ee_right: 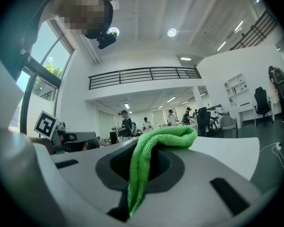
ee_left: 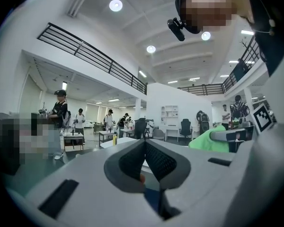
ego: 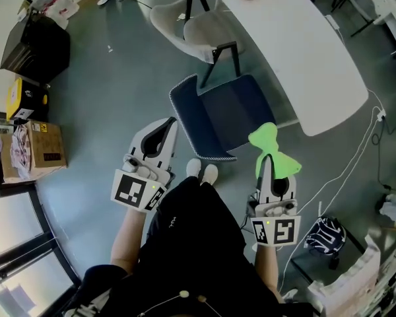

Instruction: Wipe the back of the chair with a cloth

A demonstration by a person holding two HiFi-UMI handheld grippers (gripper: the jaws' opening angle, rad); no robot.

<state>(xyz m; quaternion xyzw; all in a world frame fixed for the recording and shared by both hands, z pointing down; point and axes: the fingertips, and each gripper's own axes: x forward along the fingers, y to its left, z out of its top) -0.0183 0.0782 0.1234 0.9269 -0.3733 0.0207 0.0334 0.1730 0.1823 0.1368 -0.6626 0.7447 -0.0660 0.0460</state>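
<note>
Cloth, one, clamped by right gripper fingers; left gripper fingers together.

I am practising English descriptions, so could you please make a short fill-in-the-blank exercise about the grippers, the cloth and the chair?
1. The right gripper is shut on a ____ cloth.
2. The left gripper is shut and holds ____.
3. The dark blue chair stands next to a long ____ table.

Missing words: green; nothing; white.
</note>
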